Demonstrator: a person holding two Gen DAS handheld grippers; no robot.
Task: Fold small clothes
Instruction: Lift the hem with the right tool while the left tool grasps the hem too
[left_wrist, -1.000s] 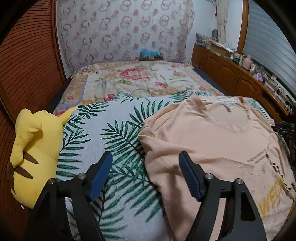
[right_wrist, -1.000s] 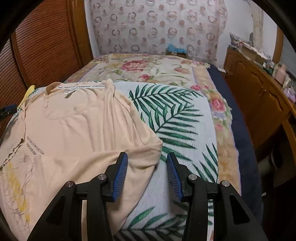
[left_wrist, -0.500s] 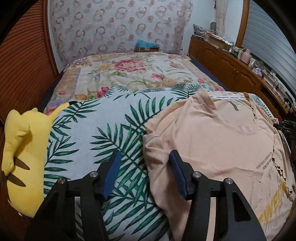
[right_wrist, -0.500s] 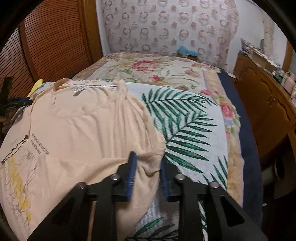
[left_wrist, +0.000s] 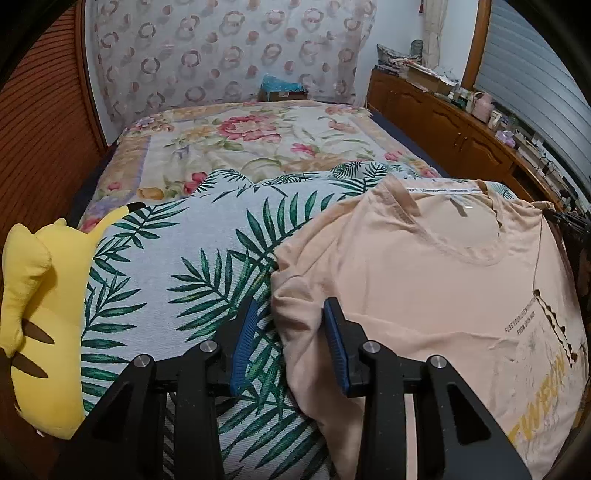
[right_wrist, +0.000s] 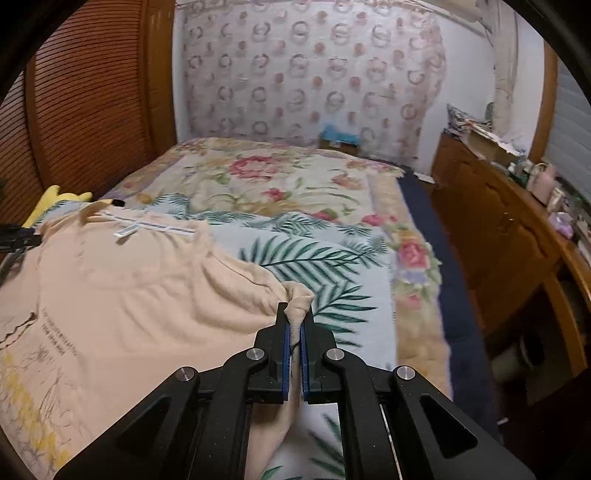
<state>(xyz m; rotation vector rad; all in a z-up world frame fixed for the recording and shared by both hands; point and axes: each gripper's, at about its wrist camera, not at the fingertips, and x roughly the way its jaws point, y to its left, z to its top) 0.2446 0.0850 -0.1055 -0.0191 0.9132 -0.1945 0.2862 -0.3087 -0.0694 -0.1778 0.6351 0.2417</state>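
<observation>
right gripper (right_wrist: 294, 325) clamped on peach t-shirt (right_wrist: 122, 295) sleeve, frame centre | left gripper (left_wrist: 290, 332) jaws apart astride the other sleeve (contact unclear) | leaf-print blanket (left_wrist: 177, 258) beneath

- Your T-shirt (left_wrist: 424, 288) lies flat on the leaf-print blanket (left_wrist: 177, 273), collar toward the bed's far end.
- The plush toy (left_wrist: 40, 302) sits at the bed's left edge.
- The cabinet (right_wrist: 509, 236) runs along the bed's right side.
- Your claws flank the shirt, left (left_wrist: 288, 343) and right (right_wrist: 294, 350).

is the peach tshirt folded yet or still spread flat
Spread, not folded. The t-shirt lies face up, neckline and chest print showing; only one sleeve is bunched in the right gripper.
</observation>
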